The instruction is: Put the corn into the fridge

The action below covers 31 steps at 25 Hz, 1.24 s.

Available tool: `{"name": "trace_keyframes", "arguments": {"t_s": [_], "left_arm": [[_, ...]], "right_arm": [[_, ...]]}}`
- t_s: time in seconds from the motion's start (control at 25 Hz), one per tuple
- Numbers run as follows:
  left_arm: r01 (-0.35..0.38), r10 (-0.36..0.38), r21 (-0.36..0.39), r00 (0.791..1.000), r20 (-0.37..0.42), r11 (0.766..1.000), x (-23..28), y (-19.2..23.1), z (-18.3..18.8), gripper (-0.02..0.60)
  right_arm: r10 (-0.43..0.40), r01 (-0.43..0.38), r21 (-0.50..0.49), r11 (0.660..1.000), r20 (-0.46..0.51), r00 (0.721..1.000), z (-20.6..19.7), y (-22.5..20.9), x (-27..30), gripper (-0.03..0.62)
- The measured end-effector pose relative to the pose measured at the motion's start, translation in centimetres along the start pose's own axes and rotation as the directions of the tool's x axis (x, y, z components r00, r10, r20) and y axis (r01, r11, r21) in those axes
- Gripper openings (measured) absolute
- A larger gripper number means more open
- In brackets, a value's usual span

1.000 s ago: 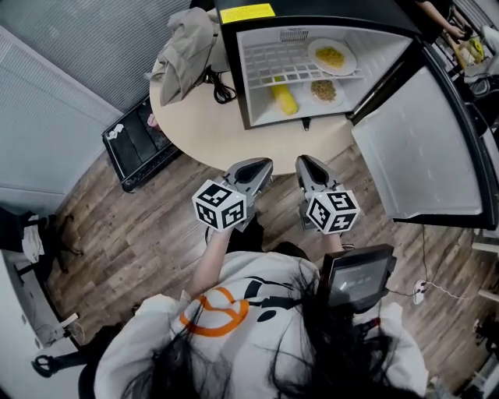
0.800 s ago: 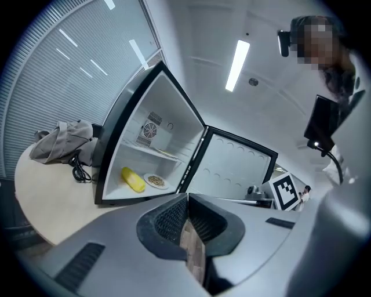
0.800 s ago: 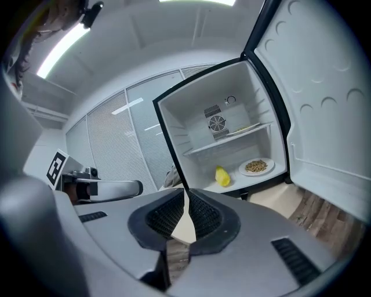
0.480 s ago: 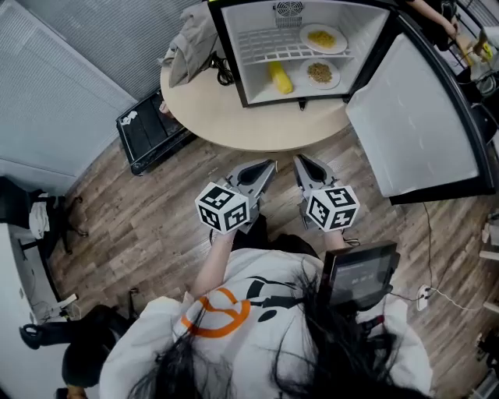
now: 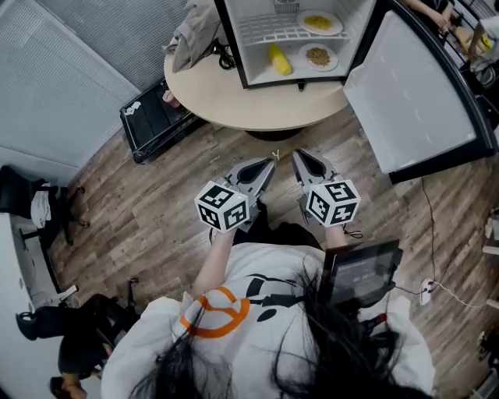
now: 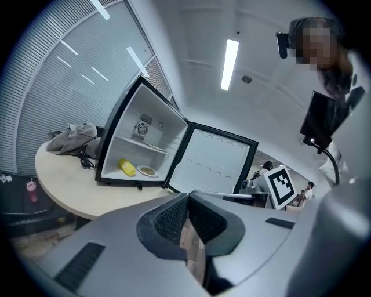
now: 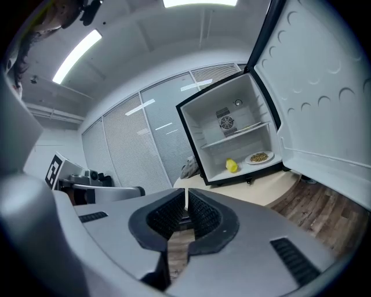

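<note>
The yellow corn (image 5: 278,58) lies on the bottom floor of the open mini fridge (image 5: 234,47), beside a plate of food (image 5: 317,56); a second plate (image 5: 320,22) sits on the wire shelf above. The fridge stands on a round table (image 5: 257,105) with its door (image 5: 409,93) swung wide to the right. My left gripper (image 5: 270,162) and right gripper (image 5: 296,155) are held side by side over the wood floor, well short of the table, both shut and empty. The corn (image 6: 127,167) shows far off in the left gripper view, and the corn (image 7: 231,166) likewise in the right gripper view.
A bundle of grey cloth (image 5: 193,35) and a black cable (image 5: 223,56) lie on the table left of the fridge. A black case (image 5: 156,121) sits on the floor at the table's left. Office chairs (image 5: 35,210) stand at far left. A screen (image 5: 359,273) hangs at the person's chest.
The person has backed away from the table: the fridge and table sit higher and smaller in the head view. Both grippers stay shut, side by side, before the body.
</note>
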<state>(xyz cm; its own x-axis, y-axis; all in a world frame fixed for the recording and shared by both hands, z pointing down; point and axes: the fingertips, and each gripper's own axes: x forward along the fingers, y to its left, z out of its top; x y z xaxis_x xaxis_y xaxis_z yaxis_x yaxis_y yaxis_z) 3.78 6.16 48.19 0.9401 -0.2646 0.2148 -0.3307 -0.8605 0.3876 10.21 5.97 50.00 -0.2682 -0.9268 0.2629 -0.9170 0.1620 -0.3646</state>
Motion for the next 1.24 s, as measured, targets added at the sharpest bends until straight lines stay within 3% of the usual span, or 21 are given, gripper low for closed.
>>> {"name": "trace_keyframes", "arguments": {"t_s": [0.52,1.24], "left_arm": [[-0.033,0.032,0.021,0.999,0.04,0.999,-2.7,-0.8,0.4,0.012],[0.03,-0.03,0.037,1.0,-0.001,0.999,1.3,-2.1,-0.1,0.012]], "right_arm": [[0.026,-0.025,-0.027,0.999,0.007,1.0,0.4,2.0,-0.1,0.026],[-0.036,0.036,-0.01,0.999,0.009,0.999,0.7,-1.8,-1.0,0.026]]}}
